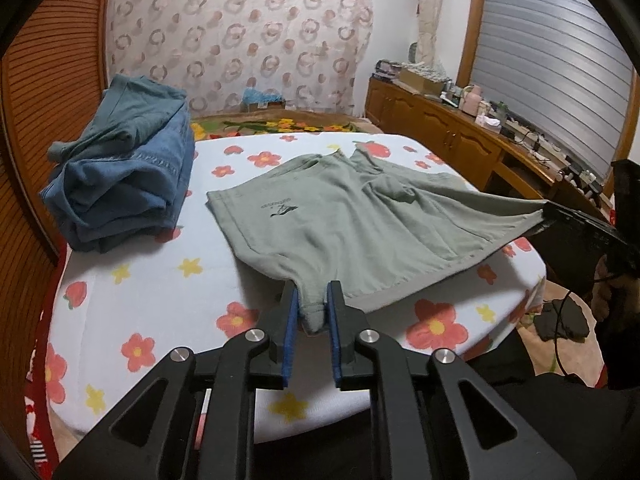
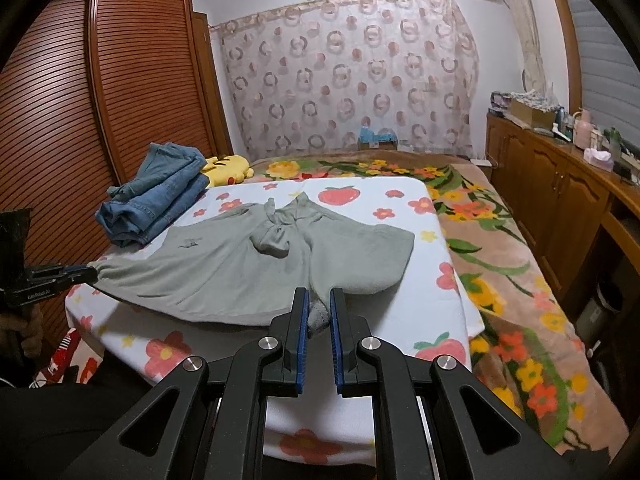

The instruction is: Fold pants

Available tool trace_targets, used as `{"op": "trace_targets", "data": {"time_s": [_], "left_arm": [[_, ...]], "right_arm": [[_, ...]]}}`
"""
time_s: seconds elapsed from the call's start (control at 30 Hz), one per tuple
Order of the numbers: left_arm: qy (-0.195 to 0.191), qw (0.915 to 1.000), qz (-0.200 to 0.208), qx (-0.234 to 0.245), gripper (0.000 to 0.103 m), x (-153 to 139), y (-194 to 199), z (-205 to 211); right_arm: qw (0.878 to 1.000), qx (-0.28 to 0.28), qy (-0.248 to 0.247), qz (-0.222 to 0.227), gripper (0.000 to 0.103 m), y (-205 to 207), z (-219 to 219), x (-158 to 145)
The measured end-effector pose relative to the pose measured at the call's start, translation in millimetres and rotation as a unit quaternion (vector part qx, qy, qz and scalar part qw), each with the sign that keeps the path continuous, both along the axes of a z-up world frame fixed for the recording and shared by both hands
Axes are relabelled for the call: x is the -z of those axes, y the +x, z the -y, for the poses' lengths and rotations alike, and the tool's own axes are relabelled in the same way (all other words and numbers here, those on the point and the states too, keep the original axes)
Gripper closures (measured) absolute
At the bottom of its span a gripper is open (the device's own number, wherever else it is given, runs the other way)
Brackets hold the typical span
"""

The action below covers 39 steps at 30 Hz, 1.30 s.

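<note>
Green pants (image 1: 360, 220), pinched by left gripper (image 1: 314, 304) and right gripper (image 2: 318, 308), lie beside folded jeans (image 1: 128, 184).

I can't read the small print on the shorts (image 1: 280, 210); behind them, sideboard (image 1: 460, 136) clutter blurs together.

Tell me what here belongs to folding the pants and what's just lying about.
Belongs:
green shorts
left claw, gripping one corner
right claw, gripping another corner

Lying about:
stack of jeans
yellow plush toy
flowered cloth underneath
</note>
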<state>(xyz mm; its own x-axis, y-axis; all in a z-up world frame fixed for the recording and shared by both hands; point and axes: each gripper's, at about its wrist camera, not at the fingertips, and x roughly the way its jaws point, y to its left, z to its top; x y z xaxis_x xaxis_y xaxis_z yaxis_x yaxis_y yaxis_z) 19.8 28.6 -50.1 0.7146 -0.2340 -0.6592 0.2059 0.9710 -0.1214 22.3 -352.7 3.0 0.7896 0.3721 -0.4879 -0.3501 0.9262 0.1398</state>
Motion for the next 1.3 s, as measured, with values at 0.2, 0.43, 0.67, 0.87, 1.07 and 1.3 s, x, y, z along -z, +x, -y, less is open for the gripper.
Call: {"op": "trace_targets", "data": {"time_s": [0.2, 0.43, 0.67, 0.87, 1.07, 1.3], "left_arm": [[0.016, 0.9997, 0.011, -0.012, 0.058, -3, -2, -2], [0.024, 0.9995, 0.005, -0.019, 0.041, 4, 5, -6], [0.023, 0.9996, 0.013, -0.013, 0.023, 8, 11, -8], [0.031, 0.9991, 0.013, -0.024, 0.023, 12, 13, -14], [0.032, 0.9987, 0.017, -0.037, 0.023, 15, 12, -22], [0.027, 0.9981, 0.017, -0.053, 0.023, 16, 13, -31]], "right_arm": [[1.000, -0.004, 0.002, -0.001, 0.093, 2, -1, 2], [1.000, -0.018, 0.002, 0.001, 0.093, 4, -11, -3], [0.998, -0.056, -0.003, 0.009, 0.093, 13, -38, -4], [0.995, -0.101, -0.006, 0.014, 0.093, 26, -68, -3], [0.990, -0.141, -0.008, 0.006, 0.093, 41, -95, 2], [0.983, -0.185, -0.010, 0.003, 0.093, 54, -124, 0]]}}
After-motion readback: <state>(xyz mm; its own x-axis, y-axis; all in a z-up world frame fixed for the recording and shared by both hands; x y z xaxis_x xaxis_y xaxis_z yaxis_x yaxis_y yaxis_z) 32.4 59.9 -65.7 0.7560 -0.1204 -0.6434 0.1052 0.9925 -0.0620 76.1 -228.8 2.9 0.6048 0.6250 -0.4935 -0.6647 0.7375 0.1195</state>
